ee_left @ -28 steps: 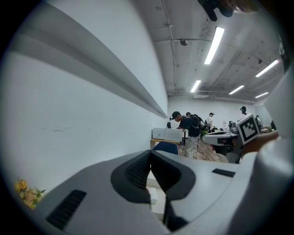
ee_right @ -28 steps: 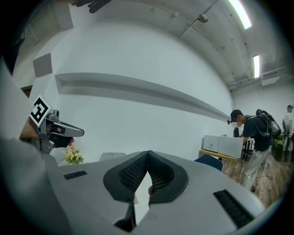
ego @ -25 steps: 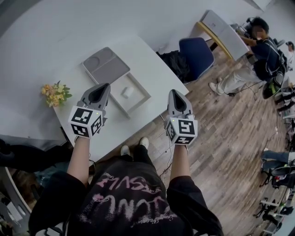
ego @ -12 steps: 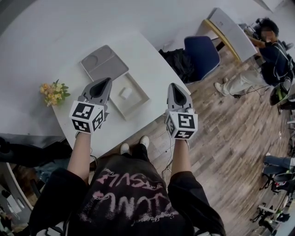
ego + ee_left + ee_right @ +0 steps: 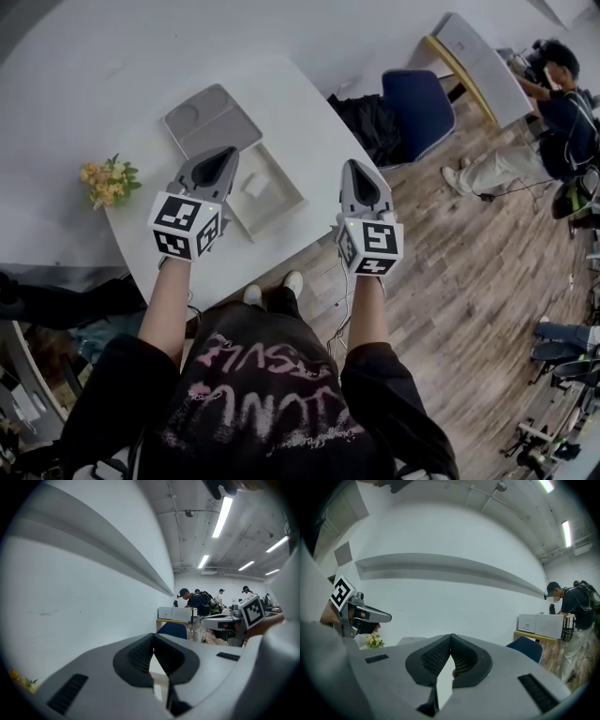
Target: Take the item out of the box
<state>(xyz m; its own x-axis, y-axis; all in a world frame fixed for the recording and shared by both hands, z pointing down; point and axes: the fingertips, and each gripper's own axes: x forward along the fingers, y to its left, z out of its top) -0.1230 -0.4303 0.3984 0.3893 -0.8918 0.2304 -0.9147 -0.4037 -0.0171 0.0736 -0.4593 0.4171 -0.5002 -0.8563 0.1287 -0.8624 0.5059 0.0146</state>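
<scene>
**Grey jaws clenched, left one now at the box's corner**

The left gripper (image 5: 226, 153) has closed in on the box (image 5: 279, 174) since a second ago. Then its tips stood clear to the left of the tray; now, in the head view, they overlap the tray's near left corner. Its jaws are pressed together with nothing between them, as its own view shows. The right gripper (image 5: 354, 165) is clenched and empty too. It sits much as before, above the table's near right edge and well apart from the box.

The item (image 5: 253, 186), small and white, lies in the middle of the open grey tray, and neither gripper touches it. The lid (image 5: 210, 118) lies flat just beside the box on its far left side, inner face up.

The box lies askew, with one corner close to the near edge of the white table (image 5: 281, 94). Bare tabletop runs between the box and the right edge, and a wider stretch lies beyond the lid. A bunch of yellow flowers (image 5: 110, 180) sits at the table's left edge, near the left gripper. Past the far right corner stands a blue chair (image 5: 419, 108) with a black bag (image 5: 370, 127) against it, on the wooden floor (image 5: 450, 281).
</scene>
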